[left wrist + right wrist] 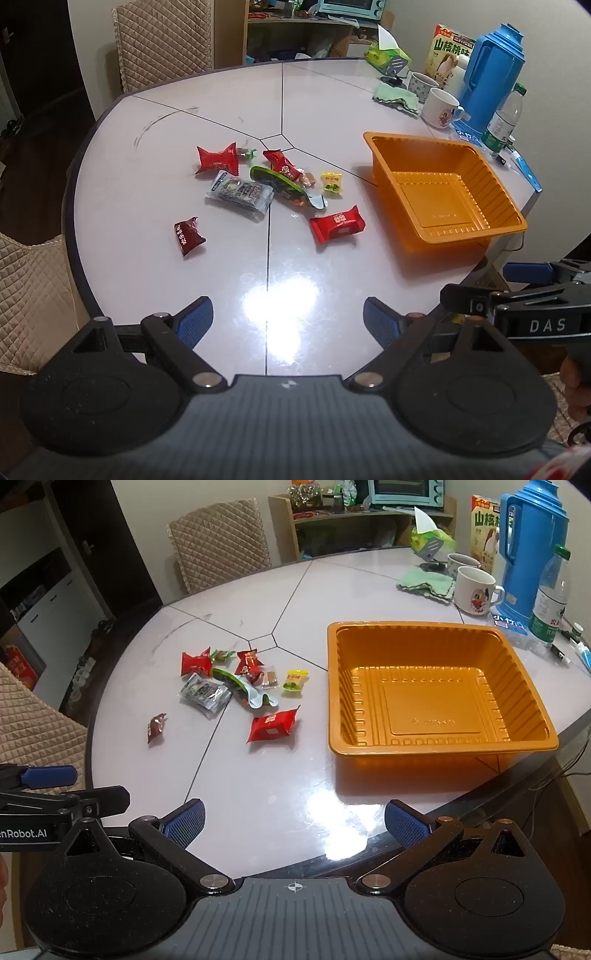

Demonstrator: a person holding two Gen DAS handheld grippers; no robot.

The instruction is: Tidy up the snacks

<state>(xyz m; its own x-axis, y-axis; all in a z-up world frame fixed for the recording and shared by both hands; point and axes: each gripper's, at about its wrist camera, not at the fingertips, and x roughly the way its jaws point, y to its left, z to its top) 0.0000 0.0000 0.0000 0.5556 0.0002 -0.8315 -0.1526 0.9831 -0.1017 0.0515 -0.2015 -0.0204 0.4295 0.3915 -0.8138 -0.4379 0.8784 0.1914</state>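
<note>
Several snack packets lie loose on the round white table (155,206): a red packet (337,223) (272,724) nearest the tray, a silver packet (240,195) (204,693), a small yellow packet (331,182) (295,680), a dark red packet (189,235) (156,726) off to the left, and red and green ones (216,158) behind. An empty orange tray (443,192) (436,686) stands to their right. My left gripper (288,323) is open and empty above the table's near edge. My right gripper (294,825) is open and empty, near the tray's front.
At the back right stand a blue thermos (491,74) (532,550), two mugs (441,107) (474,590), a water bottle (550,598), a green cloth (424,583) and a snack box (448,51). Quilted chairs (162,40) (218,542) ring the table.
</note>
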